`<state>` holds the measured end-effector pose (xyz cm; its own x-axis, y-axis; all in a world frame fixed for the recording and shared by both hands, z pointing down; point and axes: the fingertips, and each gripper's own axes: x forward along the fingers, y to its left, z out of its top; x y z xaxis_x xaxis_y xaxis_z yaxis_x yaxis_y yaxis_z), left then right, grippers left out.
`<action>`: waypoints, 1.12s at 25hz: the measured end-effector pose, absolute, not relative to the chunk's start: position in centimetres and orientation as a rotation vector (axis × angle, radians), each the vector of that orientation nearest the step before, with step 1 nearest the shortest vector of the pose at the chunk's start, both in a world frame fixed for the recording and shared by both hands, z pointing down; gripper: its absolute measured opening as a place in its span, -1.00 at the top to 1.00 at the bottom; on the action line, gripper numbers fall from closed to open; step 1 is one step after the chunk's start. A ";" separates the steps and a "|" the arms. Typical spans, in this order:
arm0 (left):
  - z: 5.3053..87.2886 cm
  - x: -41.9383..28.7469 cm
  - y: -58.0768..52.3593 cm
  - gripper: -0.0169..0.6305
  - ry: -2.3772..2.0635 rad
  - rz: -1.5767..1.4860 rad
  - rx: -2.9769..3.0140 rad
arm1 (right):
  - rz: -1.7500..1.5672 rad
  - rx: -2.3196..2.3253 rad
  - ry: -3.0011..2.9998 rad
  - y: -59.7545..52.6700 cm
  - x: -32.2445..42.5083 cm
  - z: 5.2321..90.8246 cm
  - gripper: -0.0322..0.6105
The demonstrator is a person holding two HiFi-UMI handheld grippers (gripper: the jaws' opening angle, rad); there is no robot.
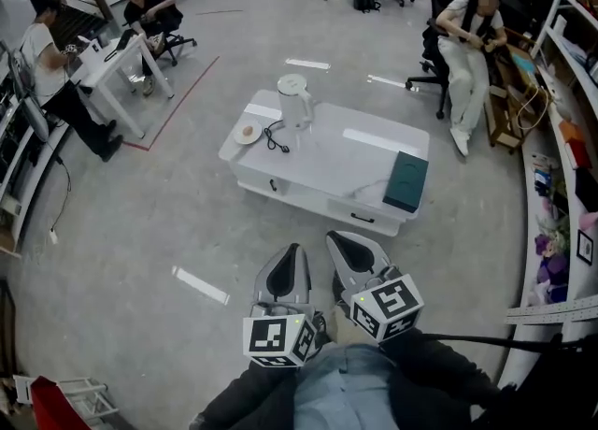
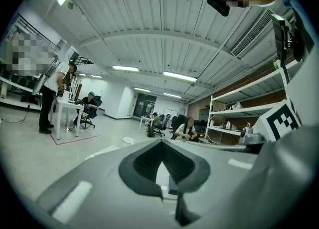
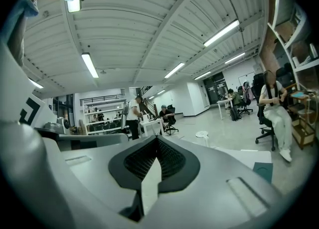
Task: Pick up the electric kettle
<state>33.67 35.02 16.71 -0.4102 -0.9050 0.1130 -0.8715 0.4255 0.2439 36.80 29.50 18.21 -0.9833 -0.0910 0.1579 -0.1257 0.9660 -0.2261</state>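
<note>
Your left tool (image 1: 295, 255) and right tool (image 1: 341, 241) are both closed on nothing, well short of the table (image 1: 346, 164). The kettle (image 1: 293, 99) stands at its far left corner, straight ahead of your left tool, the nearer one.

Left gripper (image 1: 295, 252), right gripper (image 1: 336, 239): pale grey shells, dark ribbed pads (image 3: 169, 158). Black-and-white marker cube (image 1: 278, 339) at 6 o'clock of each. Dark sleeves (image 1: 245, 400); blue-grey garment (image 1: 346, 389) between.
</note>
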 end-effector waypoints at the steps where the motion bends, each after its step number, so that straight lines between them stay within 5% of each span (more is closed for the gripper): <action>1: 17.0 33.1 34.2 0.93 -2.444 -0.204 1.554 | 0.356 0.168 -2.970 28.7 36.1 18.4 0.82; 15: 16.0 26.4 19.8 0.93 -2.421 -0.081 1.601 | 0.439 0.173 -2.983 15.0 28.5 17.9 0.82; 28: 16.2 19.6 17.8 0.93 -2.501 -0.116 1.501 | 0.423 0.044 -2.991 12.5 21.0 18.2 0.82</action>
